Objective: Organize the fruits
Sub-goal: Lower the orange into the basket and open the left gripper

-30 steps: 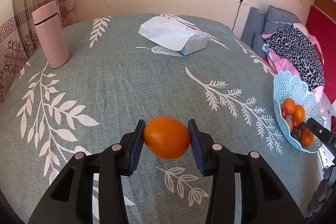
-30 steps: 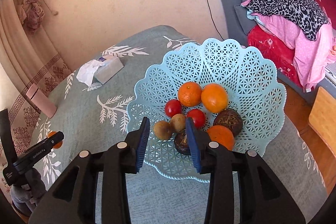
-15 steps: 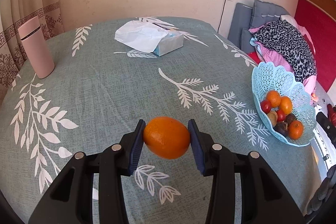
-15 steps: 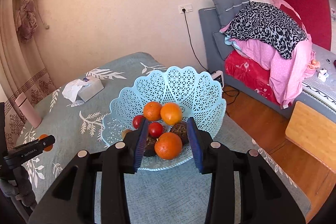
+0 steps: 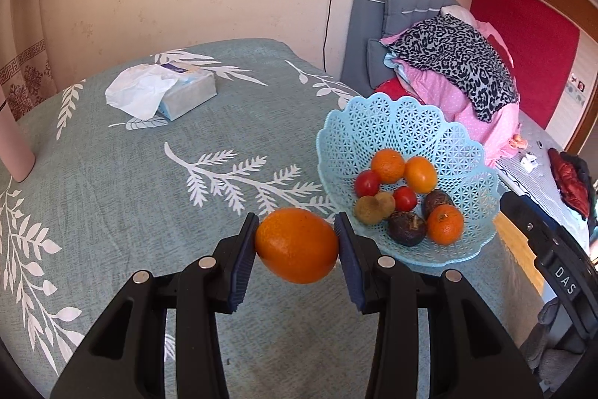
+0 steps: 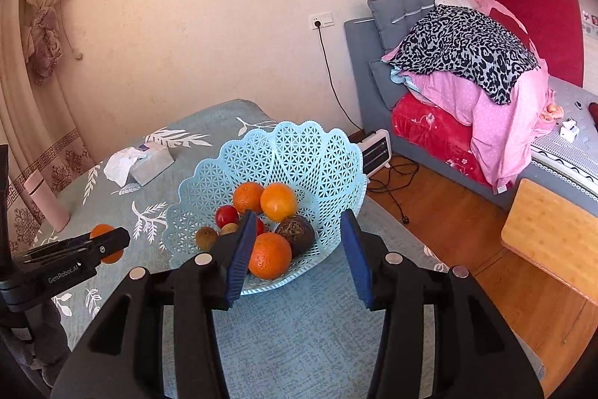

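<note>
Two grippers are shown above a worktop (image 5: 112,182) draped in a leaf-patterned cloth. A tissue box (image 5: 179,92) and a pink bottle (image 6: 46,200) stand toward the far edge, well apart from the basket (image 5: 377,122), which holds oranges, tomatoes and dark fruits. An orange (image 5: 297,245) is pinched between the pads of the left gripper (image 5: 297,249), just beside the basket's near-left rim. The right gripper (image 6: 299,249) is held spread and empty over the basket's near edge.
</note>
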The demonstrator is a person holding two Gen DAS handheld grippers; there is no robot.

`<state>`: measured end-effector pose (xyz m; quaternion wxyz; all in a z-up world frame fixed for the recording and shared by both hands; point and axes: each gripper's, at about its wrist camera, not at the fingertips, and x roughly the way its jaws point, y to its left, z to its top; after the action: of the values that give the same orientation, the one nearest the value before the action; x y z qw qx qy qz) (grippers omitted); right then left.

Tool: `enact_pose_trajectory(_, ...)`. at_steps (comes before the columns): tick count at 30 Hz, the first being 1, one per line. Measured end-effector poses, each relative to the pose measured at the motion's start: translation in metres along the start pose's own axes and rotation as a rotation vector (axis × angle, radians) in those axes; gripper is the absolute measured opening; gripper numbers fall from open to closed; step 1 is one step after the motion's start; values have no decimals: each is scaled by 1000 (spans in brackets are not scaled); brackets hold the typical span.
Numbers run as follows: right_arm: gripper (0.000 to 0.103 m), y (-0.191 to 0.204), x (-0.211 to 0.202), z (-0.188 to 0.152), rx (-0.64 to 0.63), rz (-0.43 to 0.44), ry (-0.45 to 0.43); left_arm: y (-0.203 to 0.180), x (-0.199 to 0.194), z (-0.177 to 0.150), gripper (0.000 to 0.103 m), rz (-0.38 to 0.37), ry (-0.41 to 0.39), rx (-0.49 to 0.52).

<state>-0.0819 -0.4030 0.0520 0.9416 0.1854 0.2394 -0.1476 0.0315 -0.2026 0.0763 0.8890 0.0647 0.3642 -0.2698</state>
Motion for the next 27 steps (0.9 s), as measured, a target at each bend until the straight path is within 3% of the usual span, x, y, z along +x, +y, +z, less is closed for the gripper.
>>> enact_pose_trajectory(11, 50, -12, -8, 11, 44, -3, -24, -61, 28, 5, 43, -99, 2, 84)
enact_pose_trajectory(12, 50, -13, -8, 12, 46, -3, -25, -62, 30, 5, 47, -106, 4, 81)
enact_pose_trajectory(13, 50, -14, -8, 12, 48, -3, -26, -61, 30, 5, 60, -108, -4, 73)
enact_pose_trajectory(14, 50, -14, -8, 12, 50, -4, -26, -59, 28, 5, 65, -104, -20, 63)
enact_pose_trajectory(20, 59, -18, -7, 11, 60, -13, -28, -39, 19, 7, 69, -73, -49, 13)
enact_pose_trajectory(23, 60, -16, -5, 11, 57, -13, -21, -28, 15, 5, 78, -26, -59, -7)
enact_pose_trajectory(27, 66, -14, -3, 9, 48, -14, -16, -19, 9, 0, 82, 50, -82, -5)
